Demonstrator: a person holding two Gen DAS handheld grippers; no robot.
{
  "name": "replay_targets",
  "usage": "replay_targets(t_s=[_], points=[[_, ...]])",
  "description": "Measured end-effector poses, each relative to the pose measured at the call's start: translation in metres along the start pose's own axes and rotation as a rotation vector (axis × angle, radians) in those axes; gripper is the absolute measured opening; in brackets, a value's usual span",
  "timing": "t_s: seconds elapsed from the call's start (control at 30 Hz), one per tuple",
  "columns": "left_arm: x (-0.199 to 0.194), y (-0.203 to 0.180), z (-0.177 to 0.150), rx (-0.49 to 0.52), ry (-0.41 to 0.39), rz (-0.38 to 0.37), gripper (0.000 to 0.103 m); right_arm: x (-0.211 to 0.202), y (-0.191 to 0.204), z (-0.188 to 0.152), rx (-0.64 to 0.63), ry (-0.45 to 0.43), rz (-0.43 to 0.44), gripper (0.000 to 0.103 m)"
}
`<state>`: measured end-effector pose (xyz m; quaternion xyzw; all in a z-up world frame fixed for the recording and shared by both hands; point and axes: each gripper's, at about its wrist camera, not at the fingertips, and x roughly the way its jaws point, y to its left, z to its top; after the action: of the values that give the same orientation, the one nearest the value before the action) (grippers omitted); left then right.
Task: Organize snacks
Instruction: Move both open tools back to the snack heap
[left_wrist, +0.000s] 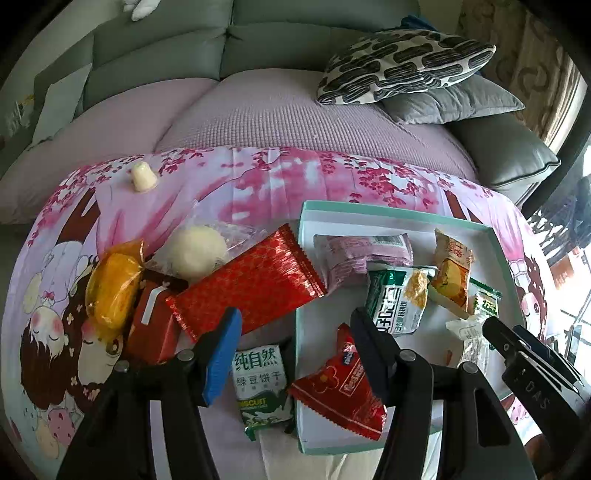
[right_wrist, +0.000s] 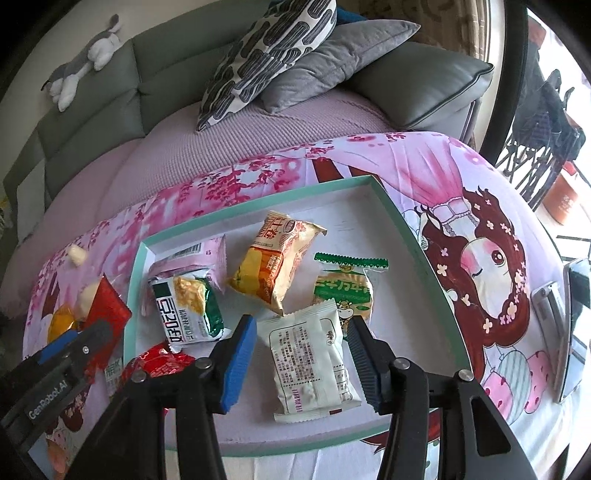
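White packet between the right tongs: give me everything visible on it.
The white packet is a flat, sealed pillow pouch of glossy film with crimped ends. Its back side faces up, with a printed black-outlined table of small text and a small red mark at the near end. It lies flat on the tray floor, long axis pointing away from the camera. Its far corner overlaps the green packet. The right tongs straddle it, open; the pads do not appear to press on it.

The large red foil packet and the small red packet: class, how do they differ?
The large red foil packet lies outside the tray, its corner overlapping the tray's edge; the small red packet lies inside. The large one has a repeating gold pattern; the small one carries printed lettering. Both are sealed red wrappers.
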<state>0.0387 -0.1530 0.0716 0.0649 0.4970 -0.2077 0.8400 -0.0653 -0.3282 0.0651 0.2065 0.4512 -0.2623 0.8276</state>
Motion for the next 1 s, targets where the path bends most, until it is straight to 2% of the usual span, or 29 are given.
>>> replay_targets(t_s=[0.27,0.3,0.33,0.37,0.4,0.63,0.67,0.77,1.0], points=[[0.000,0.006,-0.002,-0.018,0.008,0.004,0.063,-0.002,0.006,-0.001,-0.008,-0.002,0.013,0.055],[0.000,0.006,-0.002,-0.021,0.007,0.004,0.065,-0.002,0.007,-0.001,-0.012,-0.003,0.014,0.058],[0.001,0.008,-0.001,-0.028,0.007,0.006,0.079,-0.003,0.008,-0.001,-0.014,-0.006,0.013,0.062],[0.001,0.009,-0.001,-0.036,0.006,0.008,0.088,-0.003,0.008,-0.001,-0.017,-0.009,0.012,0.070],[0.001,0.011,-0.001,-0.044,0.002,0.008,0.089,-0.003,0.008,-0.001,-0.020,-0.012,0.005,0.075],[0.007,0.022,-0.001,-0.092,0.013,0.024,0.091,0.003,0.005,0.000,-0.016,0.003,-0.028,0.088],[0.008,0.023,-0.001,-0.097,0.015,0.026,0.095,0.003,0.004,0.000,-0.016,0.003,-0.031,0.092],[0.010,0.027,-0.002,-0.112,0.012,0.032,0.096,0.004,0.002,0.000,-0.019,-0.002,-0.057,0.103],[0.015,0.034,-0.003,-0.150,0.026,0.016,0.103,0.005,0.001,0.000,-0.029,-0.004,-0.075,0.103]])
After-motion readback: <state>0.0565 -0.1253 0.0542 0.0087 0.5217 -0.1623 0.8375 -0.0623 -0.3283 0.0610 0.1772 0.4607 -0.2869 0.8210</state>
